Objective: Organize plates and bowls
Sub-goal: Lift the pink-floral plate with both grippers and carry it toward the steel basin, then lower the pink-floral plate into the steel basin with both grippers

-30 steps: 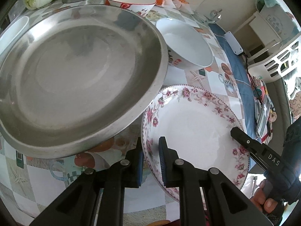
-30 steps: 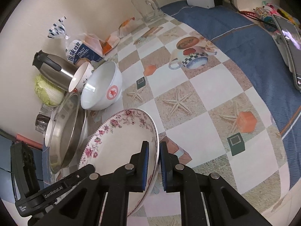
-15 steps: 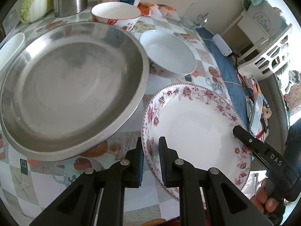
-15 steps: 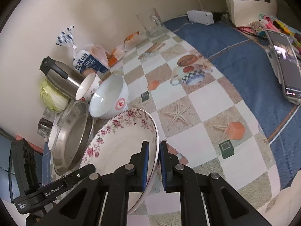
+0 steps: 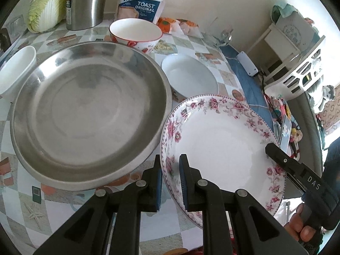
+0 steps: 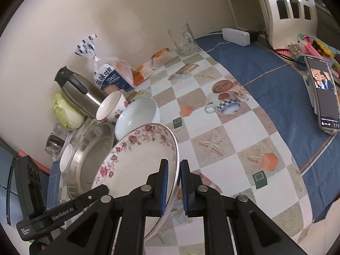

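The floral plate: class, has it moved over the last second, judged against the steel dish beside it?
Yes. The floral plate, clamped by both grippers, has lifted away from the table; the steel dish and white bowl now look smaller and farther off.

Small white bowl (image 5: 14,70) cut off left

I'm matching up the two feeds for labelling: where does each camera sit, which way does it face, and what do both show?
Left wrist: on the left gripper, looking down along its fingers at the floral plate and steel pan; the right gripper and a hand show at right.
Right wrist: on the right gripper, facing across the checkered tablecloth toward the wall; the left gripper shows at lower left.
Shared: the plate clamped at opposite rims, pan, white bowl, toast bag.
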Available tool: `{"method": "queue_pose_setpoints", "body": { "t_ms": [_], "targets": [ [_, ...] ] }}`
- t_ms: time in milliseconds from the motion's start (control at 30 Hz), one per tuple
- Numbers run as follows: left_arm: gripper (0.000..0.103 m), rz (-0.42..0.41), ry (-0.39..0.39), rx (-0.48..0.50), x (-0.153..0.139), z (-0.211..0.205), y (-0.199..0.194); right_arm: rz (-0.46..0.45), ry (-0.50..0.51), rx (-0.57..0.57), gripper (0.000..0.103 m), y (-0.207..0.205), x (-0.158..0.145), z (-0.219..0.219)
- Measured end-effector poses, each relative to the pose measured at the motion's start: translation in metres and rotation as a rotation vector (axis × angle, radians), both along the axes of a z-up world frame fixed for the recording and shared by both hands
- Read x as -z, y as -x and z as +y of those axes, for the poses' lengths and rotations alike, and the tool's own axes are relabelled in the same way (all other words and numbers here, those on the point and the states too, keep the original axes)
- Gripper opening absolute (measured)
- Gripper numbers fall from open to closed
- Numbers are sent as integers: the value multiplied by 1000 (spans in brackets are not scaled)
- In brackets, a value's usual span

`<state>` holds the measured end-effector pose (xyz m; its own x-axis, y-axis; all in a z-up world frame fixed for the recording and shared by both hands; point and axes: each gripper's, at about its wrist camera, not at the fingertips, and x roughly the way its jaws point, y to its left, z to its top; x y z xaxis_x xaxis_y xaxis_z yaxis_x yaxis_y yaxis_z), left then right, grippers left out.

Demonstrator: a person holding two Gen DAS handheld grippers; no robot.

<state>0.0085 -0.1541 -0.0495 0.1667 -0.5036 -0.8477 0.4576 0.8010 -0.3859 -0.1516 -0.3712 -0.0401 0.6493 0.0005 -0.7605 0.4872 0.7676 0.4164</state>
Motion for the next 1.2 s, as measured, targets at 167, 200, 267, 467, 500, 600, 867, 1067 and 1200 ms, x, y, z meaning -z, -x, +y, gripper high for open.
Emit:
{"method": "queue_pose_setpoints", "body": {
  "t_ms": [167,200,267,467,500,600,867,1067,1200],
  "targets": [
    [16,-19,14,-15,-7,5,-4,-11,15,-7,12,-6,-9,4],
    [16,-25,18,-21,-9,8,-5,-13,19,-11,12,-8,-11,6],
    [16,-29,22,-34,-11,10,-9,-14,29,-20,12,-14,-15,10],
    [16,-21,54,-99,-15,33,-24,-22,46,-61,12,-36,-26,25],
    [16,-21,61,-111,-16,38,-27,-24,49,-70,12,-40,-28,28],
    [16,-35,70,-150,-20,53,-36,-34,60,-106,12,-57,-35,40],
    [16,-64,79,-241,-25,92,-58,-44,76,-195,12,-102,-44,77],
    [16,-77,57,-315,-25,125,-75,-39,97,-268,12,-136,-44,107],
    [16,-76,52,-350,-23,143,-88,-31,80,-314,12,-156,-36,126]
  ]
}}
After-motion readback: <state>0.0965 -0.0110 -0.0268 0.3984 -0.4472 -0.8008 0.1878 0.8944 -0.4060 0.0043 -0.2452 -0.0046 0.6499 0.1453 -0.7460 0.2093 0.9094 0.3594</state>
